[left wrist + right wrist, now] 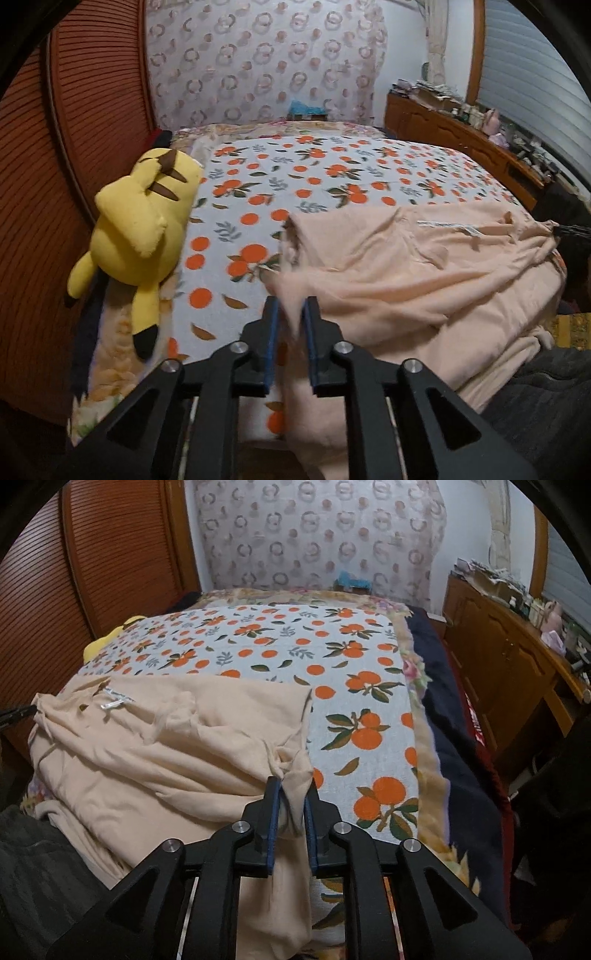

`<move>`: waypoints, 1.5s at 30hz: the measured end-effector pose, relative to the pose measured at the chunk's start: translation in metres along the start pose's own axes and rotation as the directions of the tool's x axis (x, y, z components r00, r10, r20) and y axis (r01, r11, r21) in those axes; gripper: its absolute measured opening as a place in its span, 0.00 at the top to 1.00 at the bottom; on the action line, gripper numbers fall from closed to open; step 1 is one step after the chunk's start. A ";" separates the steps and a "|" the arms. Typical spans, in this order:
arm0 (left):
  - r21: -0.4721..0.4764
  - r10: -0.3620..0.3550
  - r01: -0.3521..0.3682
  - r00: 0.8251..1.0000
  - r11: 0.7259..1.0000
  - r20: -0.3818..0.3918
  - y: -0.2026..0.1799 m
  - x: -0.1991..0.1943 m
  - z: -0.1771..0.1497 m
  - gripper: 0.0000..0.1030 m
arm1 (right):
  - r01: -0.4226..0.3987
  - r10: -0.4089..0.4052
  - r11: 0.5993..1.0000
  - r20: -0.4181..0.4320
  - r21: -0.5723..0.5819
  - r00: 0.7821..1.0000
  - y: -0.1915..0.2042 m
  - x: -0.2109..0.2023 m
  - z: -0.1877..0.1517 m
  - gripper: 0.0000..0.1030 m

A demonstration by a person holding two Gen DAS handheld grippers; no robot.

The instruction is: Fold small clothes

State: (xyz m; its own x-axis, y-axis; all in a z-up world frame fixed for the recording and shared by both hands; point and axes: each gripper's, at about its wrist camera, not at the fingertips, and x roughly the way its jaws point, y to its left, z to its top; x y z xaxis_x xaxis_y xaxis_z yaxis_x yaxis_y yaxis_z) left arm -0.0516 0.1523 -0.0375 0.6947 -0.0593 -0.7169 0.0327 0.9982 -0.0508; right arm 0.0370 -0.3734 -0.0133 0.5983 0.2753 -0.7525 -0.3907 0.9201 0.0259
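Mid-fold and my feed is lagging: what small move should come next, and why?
Probably open both tongs fully and draw them back. The peach garment already lies doubled on the orange-print cover, yet cloth still sits between the left tongs and right tongs, whose jaws stand slightly apart.

The peach garment (166,746) is soft matt cloth, the cabinet (495,672) glossy wood, the plush toy (140,229) seemingly fleecy.

Left gripper (290,301) angled down toward the bed, blue pads parted a sliver, a fold of peach garment (424,280) hanging loose between them. Right gripper (291,781) mirrors it, jaws slightly apart around cloth.
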 end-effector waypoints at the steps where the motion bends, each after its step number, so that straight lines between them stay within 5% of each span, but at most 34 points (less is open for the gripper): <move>1: -0.008 -0.007 0.007 1.000 1.000 0.001 0.003 0.000 0.002 0.83 | 0.004 -0.004 1.000 0.014 -0.002 1.000 -0.001 -0.004 0.002 0.89; 3: -0.015 -0.006 0.006 1.000 1.000 0.008 0.007 0.000 0.007 0.68 | 0.004 -0.004 1.000 0.038 -0.004 0.999 -0.004 -0.011 0.006 0.87; 9: 0.003 -0.023 0.023 0.999 1.000 0.030 0.008 0.010 0.034 0.47 | 0.027 -0.026 1.000 0.088 -0.006 0.996 -0.006 -0.011 0.028 0.72; 17: 0.070 -0.037 0.039 0.999 0.997 -0.037 -0.014 0.063 0.066 0.46 | 0.028 -0.029 1.000 0.101 0.015 0.994 -0.004 0.031 0.056 0.53; 35: -0.025 -0.070 0.067 0.990 0.997 -0.123 0.000 0.108 0.063 0.46 | -0.029 0.028 0.999 -0.067 -0.020 0.997 0.003 0.103 0.062 0.47; 45: -0.015 -0.090 0.089 0.989 0.996 -0.122 -0.005 0.108 0.061 0.60 | -0.038 0.034 0.998 -0.088 -0.048 0.996 0.011 0.105 0.063 0.47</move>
State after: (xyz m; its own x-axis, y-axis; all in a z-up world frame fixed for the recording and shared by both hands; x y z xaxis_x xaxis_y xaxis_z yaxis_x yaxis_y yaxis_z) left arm 0.0665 0.1419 -0.0722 0.5964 -0.1497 -0.7886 0.0836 0.9887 -0.1245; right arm 0.1394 -0.3166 -0.0501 0.5210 0.2806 -0.8061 -0.4462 0.8946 0.0230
